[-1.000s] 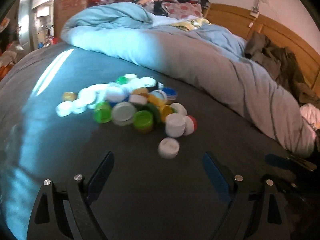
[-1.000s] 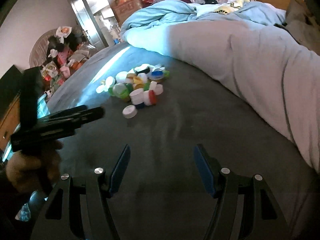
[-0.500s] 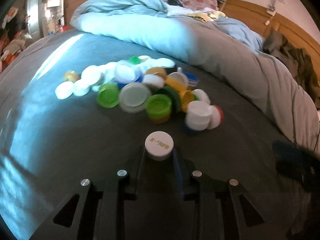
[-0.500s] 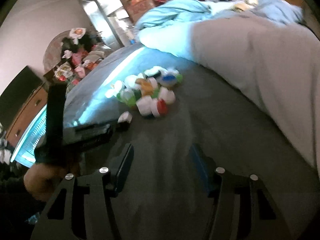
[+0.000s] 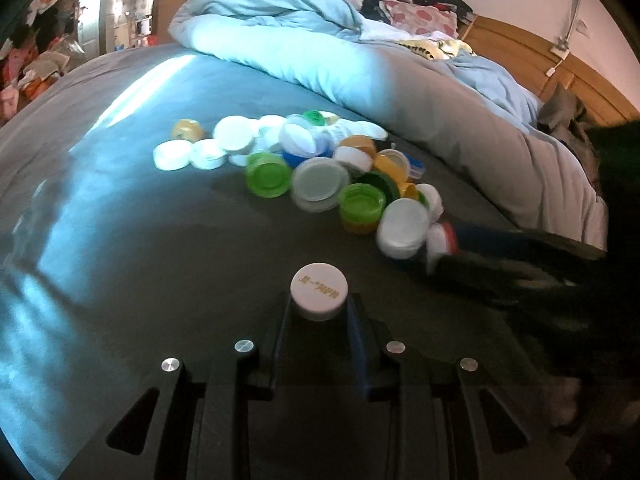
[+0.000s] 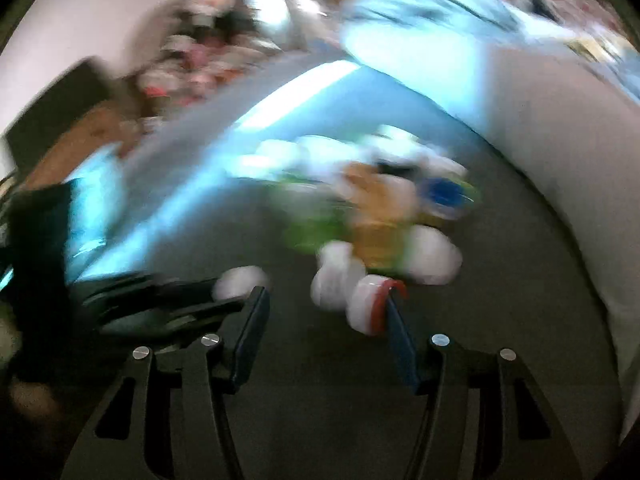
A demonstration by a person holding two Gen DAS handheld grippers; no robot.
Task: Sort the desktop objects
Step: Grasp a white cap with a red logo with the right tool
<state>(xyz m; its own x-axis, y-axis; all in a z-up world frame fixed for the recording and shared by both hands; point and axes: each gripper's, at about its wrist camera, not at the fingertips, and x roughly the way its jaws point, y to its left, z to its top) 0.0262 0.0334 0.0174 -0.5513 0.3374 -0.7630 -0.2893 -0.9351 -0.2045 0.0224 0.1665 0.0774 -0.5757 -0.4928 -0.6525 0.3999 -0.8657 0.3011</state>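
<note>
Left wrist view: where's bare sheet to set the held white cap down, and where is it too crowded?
Free: the grey sheet left of the left claw, which grips the white cap, below the cap pile. Also the strip between the held cap and the pile. Crowded: the pile itself, and the right side, where the right claw reaches the red-and-white cap.

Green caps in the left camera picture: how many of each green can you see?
Lime green caps: 2
Dark green cap: 1
Green cap at the back of the pile: 1
Total: 4
</note>
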